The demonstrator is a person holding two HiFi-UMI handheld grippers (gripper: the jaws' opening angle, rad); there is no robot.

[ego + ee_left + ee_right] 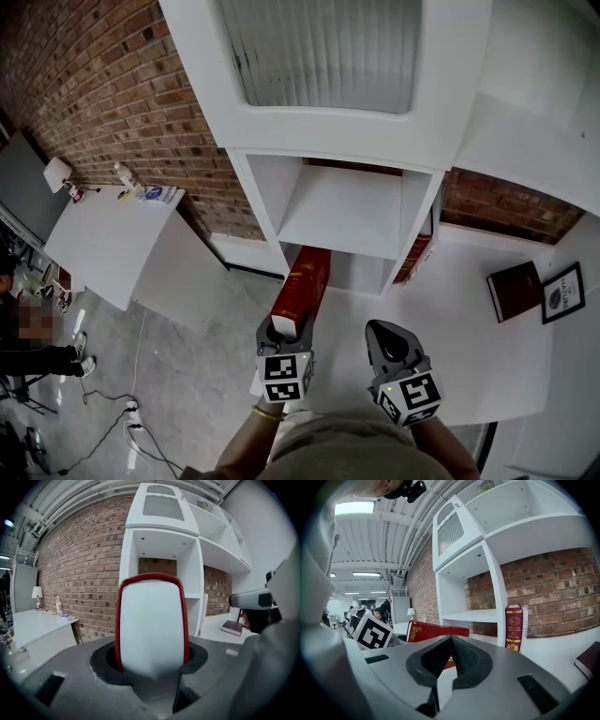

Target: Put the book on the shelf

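A thick red book (302, 286) with gold trim is held flat, its far end pointing at the lower opening of the white shelf unit (424, 208). My left gripper (286, 330) is shut on the book's near end. In the left gripper view the book's white page edge (151, 620) fills the space between the jaws, with the shelf unit (129, 559) straight behind it. My right gripper (389, 342) hovers over the white counter to the right of the book, shut and holding nothing. The right gripper view shows the red book (436, 631) to its left.
A second red book (415, 255) stands against the shelf's right side, also in the right gripper view (514, 627). A dark book (514, 291) and a framed picture (562, 291) lie on the counter at right. A white table (112, 239) stands at left by the brick wall.
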